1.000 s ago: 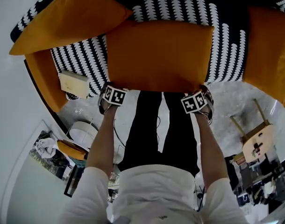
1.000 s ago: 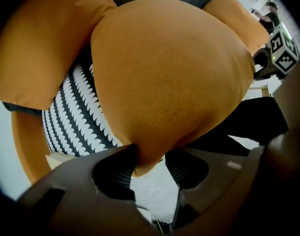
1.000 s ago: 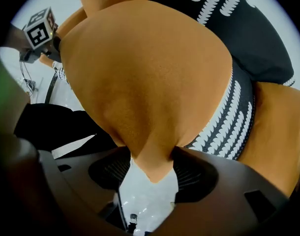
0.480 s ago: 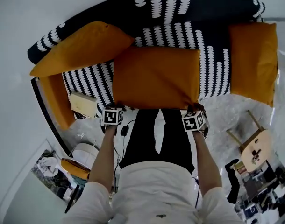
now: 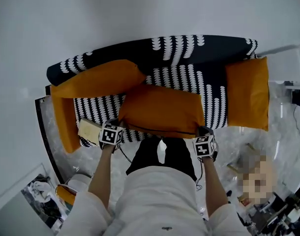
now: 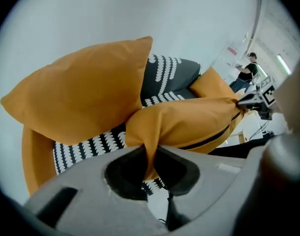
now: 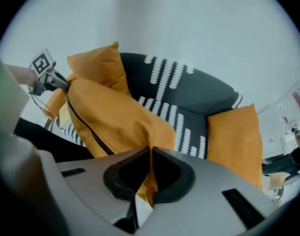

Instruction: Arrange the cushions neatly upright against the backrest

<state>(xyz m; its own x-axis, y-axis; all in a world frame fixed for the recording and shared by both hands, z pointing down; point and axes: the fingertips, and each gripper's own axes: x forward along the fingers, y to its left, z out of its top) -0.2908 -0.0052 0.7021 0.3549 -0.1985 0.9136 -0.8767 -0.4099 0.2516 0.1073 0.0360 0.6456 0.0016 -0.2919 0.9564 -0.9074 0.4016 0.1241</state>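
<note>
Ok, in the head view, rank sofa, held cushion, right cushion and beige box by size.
1. sofa
2. held cushion, though it hangs nearer the camera, so its lead over the next is unsure
3. right cushion
4. beige box

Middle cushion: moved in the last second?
Yes: the middle cushion has tipped up off the sofa seat; left gripper and right gripper just closed on its near corners.

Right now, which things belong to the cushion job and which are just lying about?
Job: middle orange fabric cushion, corners pinched by right tool and left tool, whose jaws have just been closing; left orange cushion; right orange cushion; black-and-white patterned sofa backrest.
Lying about: cream rectangular block on the seat; framed picture on the floor.
</note>
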